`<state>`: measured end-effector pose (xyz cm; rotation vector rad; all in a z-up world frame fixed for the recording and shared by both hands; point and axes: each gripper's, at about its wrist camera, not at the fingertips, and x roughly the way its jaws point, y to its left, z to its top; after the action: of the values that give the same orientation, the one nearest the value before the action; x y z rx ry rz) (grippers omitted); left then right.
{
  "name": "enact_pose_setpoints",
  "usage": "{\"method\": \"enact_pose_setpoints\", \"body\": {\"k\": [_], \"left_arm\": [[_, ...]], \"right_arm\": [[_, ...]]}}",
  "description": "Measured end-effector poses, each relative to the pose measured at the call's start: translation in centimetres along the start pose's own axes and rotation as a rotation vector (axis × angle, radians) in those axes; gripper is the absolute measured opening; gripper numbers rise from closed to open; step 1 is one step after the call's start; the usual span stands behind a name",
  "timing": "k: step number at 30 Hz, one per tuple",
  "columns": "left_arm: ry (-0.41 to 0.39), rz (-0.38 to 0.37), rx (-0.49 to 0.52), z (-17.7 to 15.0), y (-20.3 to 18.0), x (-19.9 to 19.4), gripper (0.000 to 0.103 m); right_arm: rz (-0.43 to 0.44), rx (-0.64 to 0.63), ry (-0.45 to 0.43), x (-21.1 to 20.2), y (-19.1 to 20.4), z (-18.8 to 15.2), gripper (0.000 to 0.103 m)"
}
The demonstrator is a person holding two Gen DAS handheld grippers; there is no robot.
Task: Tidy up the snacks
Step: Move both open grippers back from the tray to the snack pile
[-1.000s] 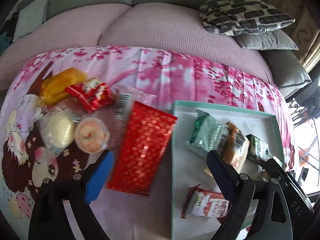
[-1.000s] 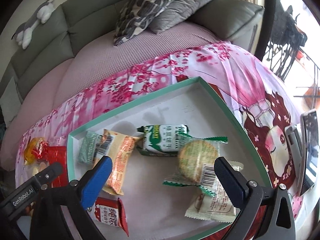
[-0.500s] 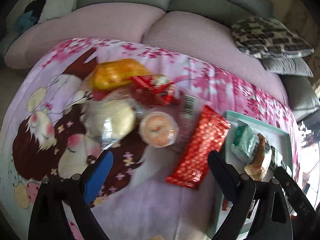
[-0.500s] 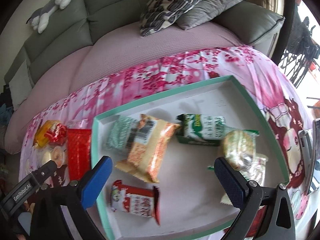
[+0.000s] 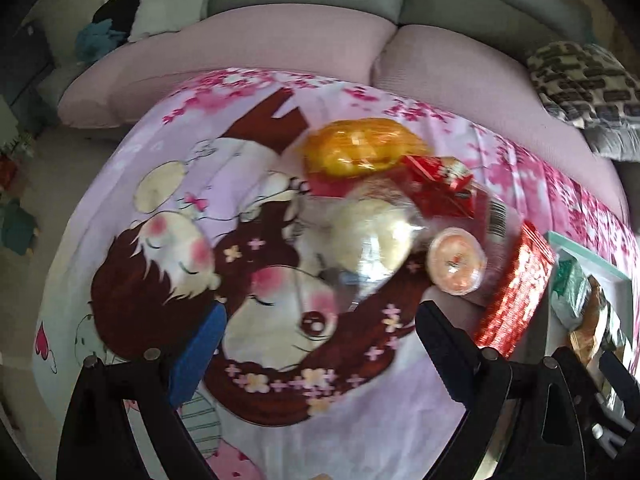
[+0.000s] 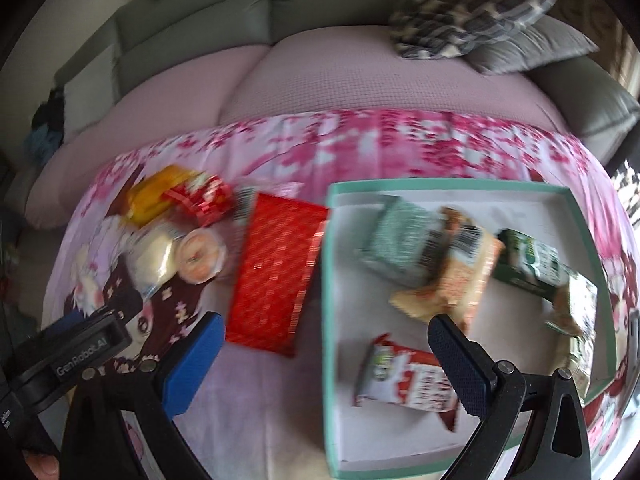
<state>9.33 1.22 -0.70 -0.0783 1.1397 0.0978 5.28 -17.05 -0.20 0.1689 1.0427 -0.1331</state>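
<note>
Both grippers: swung left off the tray toward the loose pile.
Left gripper (image 5: 318, 346): spread, empty.
Loose snacks (image 5: 370, 236): on the cloth (unsorted).
Right gripper (image 6: 324, 356): spread, empty.
Tray (image 6: 448, 185): holds five-odd packets.

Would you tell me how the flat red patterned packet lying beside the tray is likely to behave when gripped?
The red patterned packet lies flat with straight edges, so it is probably fairly stiff. Its glossy foil-like surface may slip between pads. It looks thin, hence probably light.

Teal tray (image 5: 588, 249) cut off at right edge, wrapper print (image 6: 404, 376) blurred
</note>
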Motion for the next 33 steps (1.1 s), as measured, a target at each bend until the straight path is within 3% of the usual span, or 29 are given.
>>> {"method": "enact_pose_setpoints", "body": {"k": [6, 13, 24, 33], "left_arm": [[-0.021, 0.035, -0.065, 0.4, 2.6, -0.1, 0.096], [-0.012, 0.027, -0.118, 1.0, 4.7, 0.3, 0.096], [-0.003, -0.018, -0.146, 3.0, 6.1, 1.1, 0.096], [0.042, -0.073, -0.131, 4.7, 4.9, 2.4, 0.096]], "right_arm": [[0.018, -0.057, 0.001, 0.4, 3.1, -0.1, 0.102], [0.056, -0.076, 0.023, 1.4, 4.5, -0.3, 0.102], [0.085, 0.012, 0.031, 2.3, 2.5, 0.5, 0.102], [0.099, 0.052, 0.041, 3.0, 1.9, 2.3, 0.095]]}}
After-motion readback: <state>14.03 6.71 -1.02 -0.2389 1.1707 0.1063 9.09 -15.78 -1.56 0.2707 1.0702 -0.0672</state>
